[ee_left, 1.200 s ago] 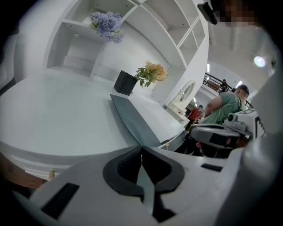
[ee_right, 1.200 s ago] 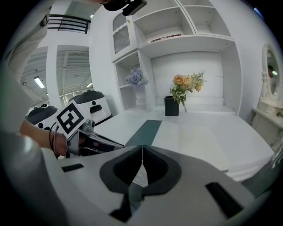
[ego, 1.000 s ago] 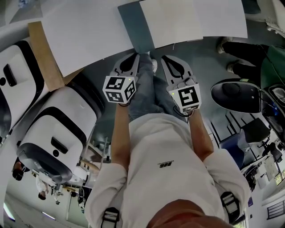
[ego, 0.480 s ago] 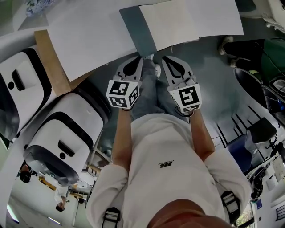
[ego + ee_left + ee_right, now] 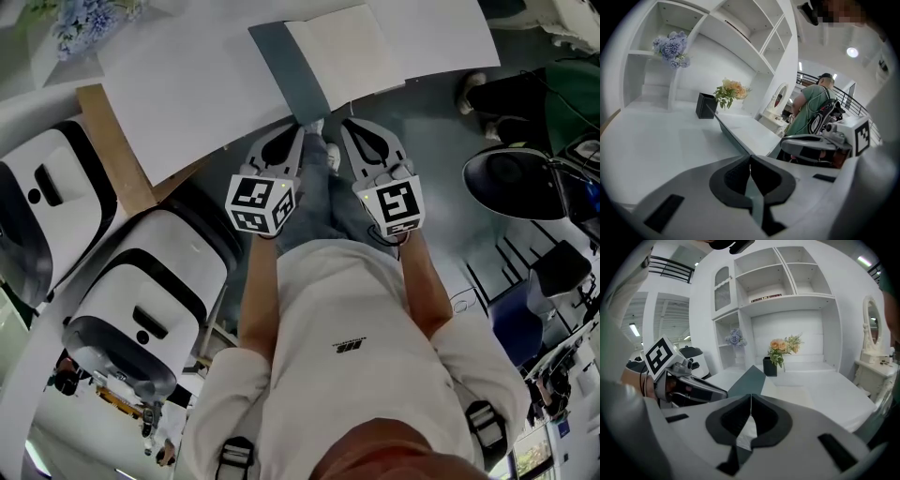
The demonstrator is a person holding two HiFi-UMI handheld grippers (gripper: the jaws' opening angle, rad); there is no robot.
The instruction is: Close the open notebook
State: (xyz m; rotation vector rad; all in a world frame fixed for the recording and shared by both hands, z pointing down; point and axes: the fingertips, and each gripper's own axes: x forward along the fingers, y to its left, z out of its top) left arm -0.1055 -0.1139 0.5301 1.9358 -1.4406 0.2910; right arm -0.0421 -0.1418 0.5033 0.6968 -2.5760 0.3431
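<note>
both pairs of jaws are clenched tip to tip with nothing between them, on the left gripper [image 5: 750, 158] and the right gripper [image 5: 751, 398] alike. just ahead of them the notebook [image 5: 342, 52] lies open at the near edge of the counter [image 5: 187, 89], its dark cover [image 5: 281, 56] spread to the left of the pale pages. the risk, i'd judge: shut tips can't pinch the cover, and nudging it may skid the whole book along the smooth counter, or crease a page, instead of folding it over.
</note>
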